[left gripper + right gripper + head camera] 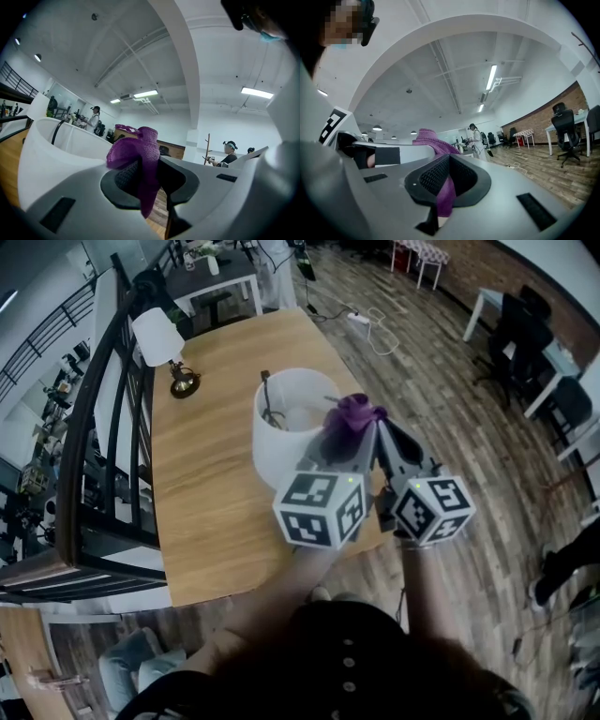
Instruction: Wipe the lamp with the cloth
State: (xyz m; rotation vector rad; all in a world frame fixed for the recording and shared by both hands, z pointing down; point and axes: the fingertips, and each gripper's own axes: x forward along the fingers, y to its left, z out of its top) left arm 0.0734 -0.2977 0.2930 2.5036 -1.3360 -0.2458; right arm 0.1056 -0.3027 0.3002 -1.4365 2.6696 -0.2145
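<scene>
A large white lampshade stands on the wooden table, its open top facing up. A purple cloth is bunched at the shade's right rim. Both grippers meet at it: my left gripper and my right gripper are each shut on the cloth. In the left gripper view the cloth is pinched between the jaws of the left gripper, with the shade's wall just to the left. The right gripper view shows a strip of the cloth clamped in the right gripper.
A small table lamp with a brass base stands at the table's far left. A black railing runs along the table's left side. The table's near edge is just under the grippers. Desks and chairs stand far right, with a cable on the floor.
</scene>
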